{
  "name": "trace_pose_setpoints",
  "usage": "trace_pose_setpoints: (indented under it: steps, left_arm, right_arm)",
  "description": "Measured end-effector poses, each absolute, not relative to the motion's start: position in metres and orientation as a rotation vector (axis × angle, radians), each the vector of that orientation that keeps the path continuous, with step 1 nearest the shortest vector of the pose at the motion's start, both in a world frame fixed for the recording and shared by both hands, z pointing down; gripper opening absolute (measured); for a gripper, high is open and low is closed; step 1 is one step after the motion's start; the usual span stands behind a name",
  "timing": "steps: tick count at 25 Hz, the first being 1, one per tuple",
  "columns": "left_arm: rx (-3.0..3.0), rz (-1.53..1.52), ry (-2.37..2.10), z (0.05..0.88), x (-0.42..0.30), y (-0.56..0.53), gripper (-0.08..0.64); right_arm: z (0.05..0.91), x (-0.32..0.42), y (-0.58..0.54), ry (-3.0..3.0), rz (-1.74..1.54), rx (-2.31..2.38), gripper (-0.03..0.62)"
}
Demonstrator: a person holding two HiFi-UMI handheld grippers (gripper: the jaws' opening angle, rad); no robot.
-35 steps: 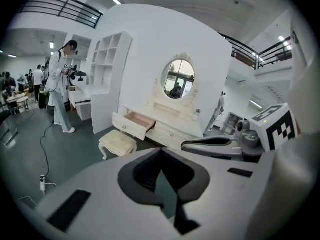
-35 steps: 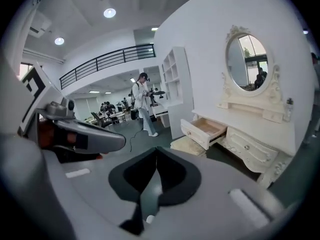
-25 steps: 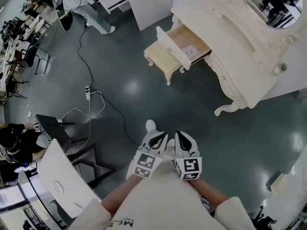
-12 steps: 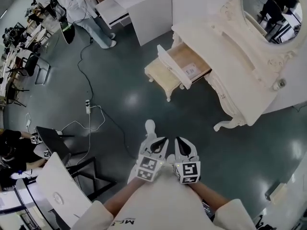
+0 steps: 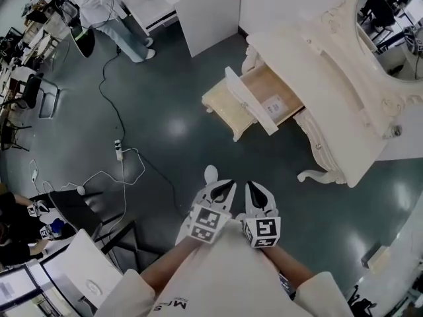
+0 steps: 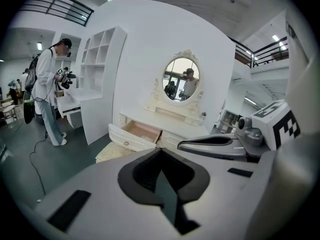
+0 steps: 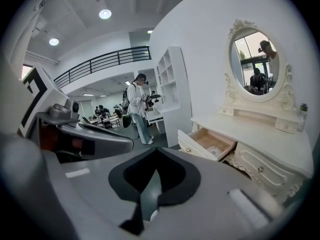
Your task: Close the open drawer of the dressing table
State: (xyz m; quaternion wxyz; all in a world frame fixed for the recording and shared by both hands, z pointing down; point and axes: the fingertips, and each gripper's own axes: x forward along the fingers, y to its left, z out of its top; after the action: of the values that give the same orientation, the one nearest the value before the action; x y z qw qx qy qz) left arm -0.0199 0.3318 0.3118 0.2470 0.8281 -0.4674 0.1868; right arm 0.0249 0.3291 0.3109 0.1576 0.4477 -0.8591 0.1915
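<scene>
Cream-white dressing table [image 5: 317, 78] stands well ahead of me across the floor, its drawer [image 5: 274, 99] pulled out at the left end of the front, above a stool [image 5: 225, 111]. My left gripper [image 5: 223, 185] and right gripper [image 5: 255, 187] sit side by side, each with its fingers [image 5: 217, 193] pressed together on nothing. I judge a flat push on the middle of the drawer front, square to the table, would keep it from jamming. Its runners are hidden, the paper inside is too small to read, and whether the stool touches the drawer I cannot tell
</scene>
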Motion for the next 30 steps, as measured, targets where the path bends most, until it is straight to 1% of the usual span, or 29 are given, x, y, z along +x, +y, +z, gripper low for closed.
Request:
trace_pose_setpoints:
  steps: [8, 13, 21, 30]
  left_arm:
    - [2.311, 0.493, -1.158, 0.306, -0.073, 0.244, 0.009]
    - [2.317, 0.482, -1.118, 0.313, -0.091, 0.204, 0.009]
    - [2.290, 0.522, -1.096, 0.333, -0.080, 0.162, 0.009]
    - [2.227, 0.551, -1.162, 0.376, -0.063, 0.107, 0.009]
  right_arm:
    - [0.309, -0.028, 0.241, -2.405, 0.589, 1.336, 0.003]
    - [0.313, -0.036, 0.200, -2.368, 0.535, 1.372, 0.003]
    - [0.336, -0.022, 0.156, -2.341, 0.570, 1.316, 0.003]
    - [0.370, -0.005, 0.111, -2.335, 0.589, 1.286, 0.003]
